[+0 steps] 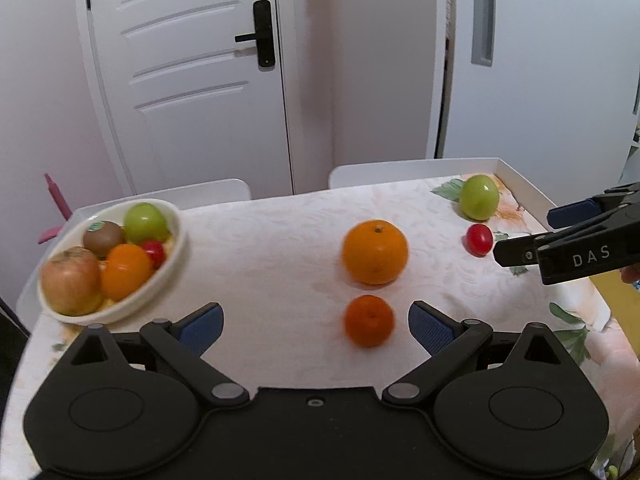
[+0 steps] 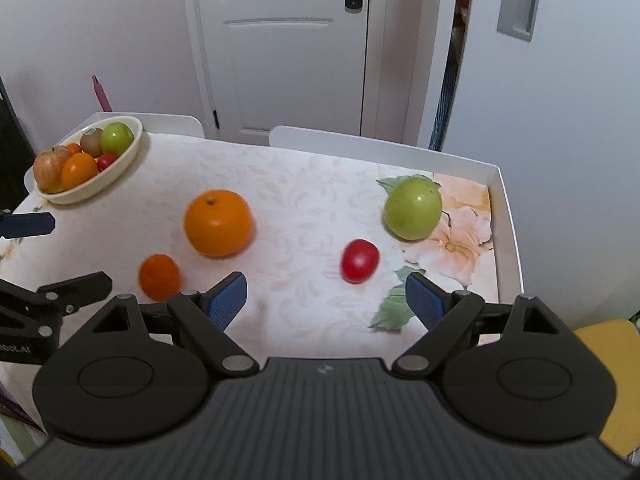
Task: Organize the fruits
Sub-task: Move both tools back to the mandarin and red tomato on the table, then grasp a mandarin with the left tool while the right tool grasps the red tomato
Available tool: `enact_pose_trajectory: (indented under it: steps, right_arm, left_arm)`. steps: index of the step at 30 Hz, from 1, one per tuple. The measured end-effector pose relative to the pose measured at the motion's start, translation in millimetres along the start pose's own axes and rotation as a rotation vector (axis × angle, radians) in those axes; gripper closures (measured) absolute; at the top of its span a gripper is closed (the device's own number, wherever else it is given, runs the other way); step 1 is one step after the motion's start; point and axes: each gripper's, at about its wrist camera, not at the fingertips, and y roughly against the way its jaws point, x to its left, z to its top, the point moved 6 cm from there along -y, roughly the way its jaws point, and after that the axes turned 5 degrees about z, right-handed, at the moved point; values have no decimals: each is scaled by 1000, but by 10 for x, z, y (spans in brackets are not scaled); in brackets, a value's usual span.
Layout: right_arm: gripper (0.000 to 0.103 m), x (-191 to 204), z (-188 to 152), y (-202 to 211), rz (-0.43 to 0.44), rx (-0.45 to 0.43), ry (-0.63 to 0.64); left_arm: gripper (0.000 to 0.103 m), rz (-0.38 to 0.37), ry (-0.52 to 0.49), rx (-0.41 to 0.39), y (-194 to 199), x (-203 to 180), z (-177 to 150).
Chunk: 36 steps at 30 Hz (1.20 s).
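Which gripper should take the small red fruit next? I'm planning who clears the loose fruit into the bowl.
Right. The right gripper is open with the small red fruit just ahead between its fingers. The left gripper is open facing the small orange, farther from the red one.

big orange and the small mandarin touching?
Apart. Left wrist view shows bare tablecloth between the large orange and the small mandarin.

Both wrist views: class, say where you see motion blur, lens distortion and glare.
Left wrist view: the bowl and small orange are smeared by blur; the door frame bows from fisheye. Right wrist view: the red tomato and large orange look soft-edged; the green apple carries a small glare spot.
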Motion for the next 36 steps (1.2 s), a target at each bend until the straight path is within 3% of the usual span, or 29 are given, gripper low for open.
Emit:
enact_pose_trajectory:
  steps: [8,17,19,26,36]
  right_arm:
    - [5,-239,-96,-264,35,5,6]
    - [5,-320,-127,-490,57,2,7]
    - [7,-331,-123,-527,60,1,8]
    - [24,-354,-115,-670,64,12,13]
    - [39,-358,-76,-752,51,-2,30]
  left_arm:
    - [16,13,1,19,-307,-264,-78]
    - [48,12,-10,60,-564,-385,-158]
    - [59,-3,-5,67,-587,-400,-169]
    - [60,-2,-7,63,-572,-408,-176]
    - [60,-2,-13,63,-562,-413,-177]
